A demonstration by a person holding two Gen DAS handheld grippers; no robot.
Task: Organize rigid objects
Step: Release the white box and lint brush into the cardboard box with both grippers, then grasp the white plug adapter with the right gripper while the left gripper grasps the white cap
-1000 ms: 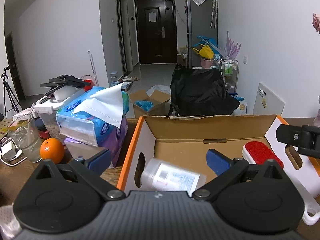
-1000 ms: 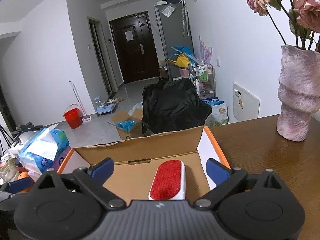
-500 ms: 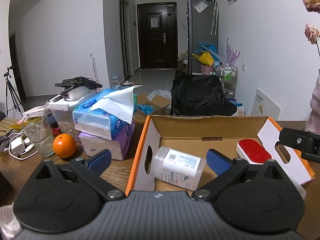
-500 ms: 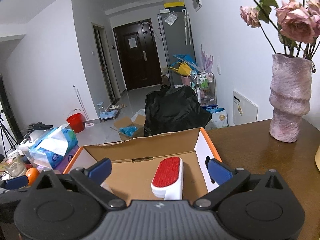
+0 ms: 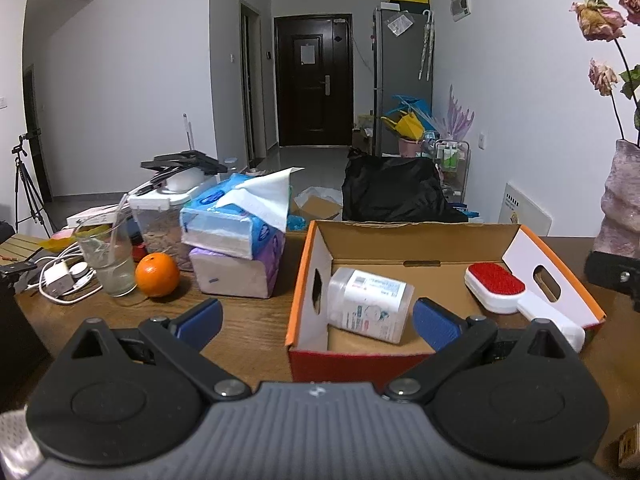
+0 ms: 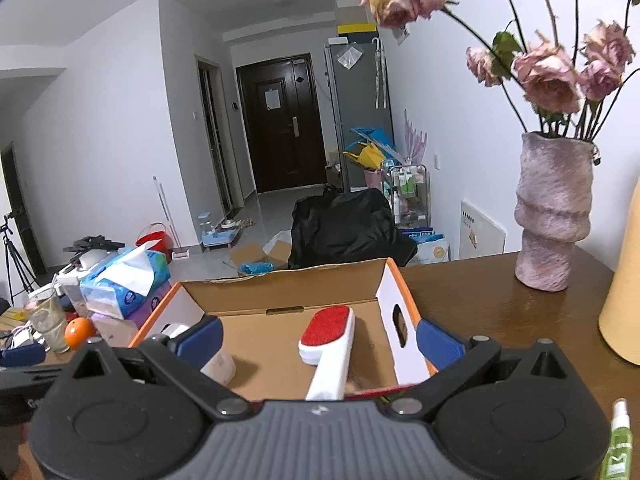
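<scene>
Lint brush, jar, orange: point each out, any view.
Lint brush [image 6: 329, 329]: right wrist view, on its red pad.
Jar [image 5: 370, 305]: left wrist view, on the label along its side.
Orange [image 5: 157, 274]: left wrist view, middle of the peel.

**No lettering clear enough to read**

The clear plastic jar [image 5: 367, 307] lying on its side in the orange-edged cardboard box [image 5: 416, 240], at the centre of the left wrist view, carries a white label with a barcode and rows of small print, all too small to make out. The blue tissue pack [image 5: 234, 224], left of centre, bears dark blue oval logos whose letters blur. A white sheet of paper [image 5: 307, 45] is stuck on the dark door at upper centre, its content illegible. The white panel [image 6: 478, 234] against the wall, right of centre in the right wrist view, shows small unreadable markings.
</scene>
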